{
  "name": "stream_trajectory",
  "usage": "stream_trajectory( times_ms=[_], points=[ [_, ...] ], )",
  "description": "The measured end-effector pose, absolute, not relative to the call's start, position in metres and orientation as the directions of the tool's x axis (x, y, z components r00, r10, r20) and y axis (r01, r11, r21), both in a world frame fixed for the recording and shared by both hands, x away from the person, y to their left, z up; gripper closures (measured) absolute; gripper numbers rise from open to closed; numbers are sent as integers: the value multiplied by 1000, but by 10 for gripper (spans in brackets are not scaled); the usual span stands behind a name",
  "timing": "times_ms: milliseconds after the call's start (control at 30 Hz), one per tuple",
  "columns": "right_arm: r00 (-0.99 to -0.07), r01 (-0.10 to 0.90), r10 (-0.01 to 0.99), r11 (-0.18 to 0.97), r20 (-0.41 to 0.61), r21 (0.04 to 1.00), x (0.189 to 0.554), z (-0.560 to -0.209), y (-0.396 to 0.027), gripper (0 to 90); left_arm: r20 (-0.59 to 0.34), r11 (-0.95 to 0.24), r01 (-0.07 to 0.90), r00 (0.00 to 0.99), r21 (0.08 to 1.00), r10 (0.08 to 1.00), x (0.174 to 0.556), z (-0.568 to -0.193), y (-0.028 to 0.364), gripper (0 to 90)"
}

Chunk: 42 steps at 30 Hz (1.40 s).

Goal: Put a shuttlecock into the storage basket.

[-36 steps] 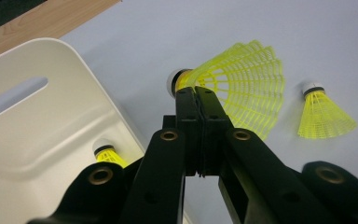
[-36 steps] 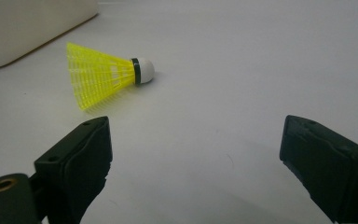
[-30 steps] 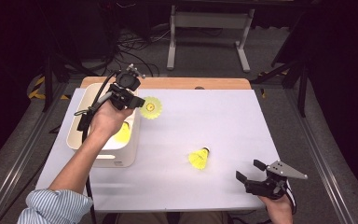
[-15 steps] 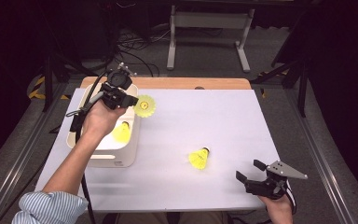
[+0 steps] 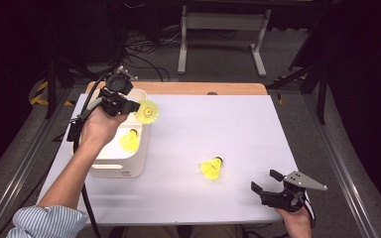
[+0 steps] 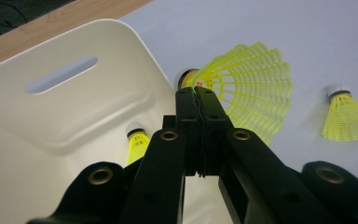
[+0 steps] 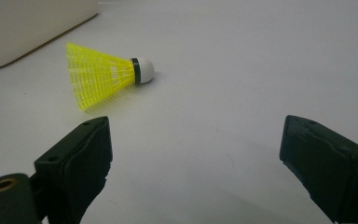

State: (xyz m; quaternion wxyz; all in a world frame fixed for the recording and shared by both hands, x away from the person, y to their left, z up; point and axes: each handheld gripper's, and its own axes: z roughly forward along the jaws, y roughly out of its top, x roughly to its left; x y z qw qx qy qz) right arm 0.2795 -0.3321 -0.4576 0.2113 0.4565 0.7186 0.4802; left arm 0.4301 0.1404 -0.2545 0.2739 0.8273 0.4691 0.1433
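Note:
My left gripper [image 5: 138, 106] is shut on the skirt of a yellow shuttlecock [image 5: 147, 111], held in the air over the right rim of the white bin [image 5: 114, 166]. In the left gripper view the jaws press together on that skirt [image 6: 251, 88] above the bin's edge [image 6: 74, 107]. A second yellow shuttlecock [image 5: 129, 141] lies inside the bin. A third one [image 5: 212, 168] lies on its side on the white table. My right gripper [image 5: 265, 181] rests near the front right edge, open, with the third shuttlecock [image 7: 107, 72] ahead of its jaws and apart from them.
The white table top [image 5: 218, 124] has a wooden strip [image 5: 203, 88] along its far edge. A cable [image 5: 87, 198] trails from the left gripper past the bin. Metal rails run along both sides of the table. A corner of the bin [image 7: 28, 28] shows in the right gripper view.
My left hand has carried the held shuttlecock a little to the left, closer over the bin's rim. The right gripper has stayed where it was.

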Motion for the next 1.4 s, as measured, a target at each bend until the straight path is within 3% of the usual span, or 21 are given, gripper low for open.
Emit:
stream_trajectory(
  times_ms=[1400],
  points=[
    [-492,456,860,123,134,881,280,-458,-332,97,-25,-351,737,445,578,895,427,-266,179,893]
  ],
)
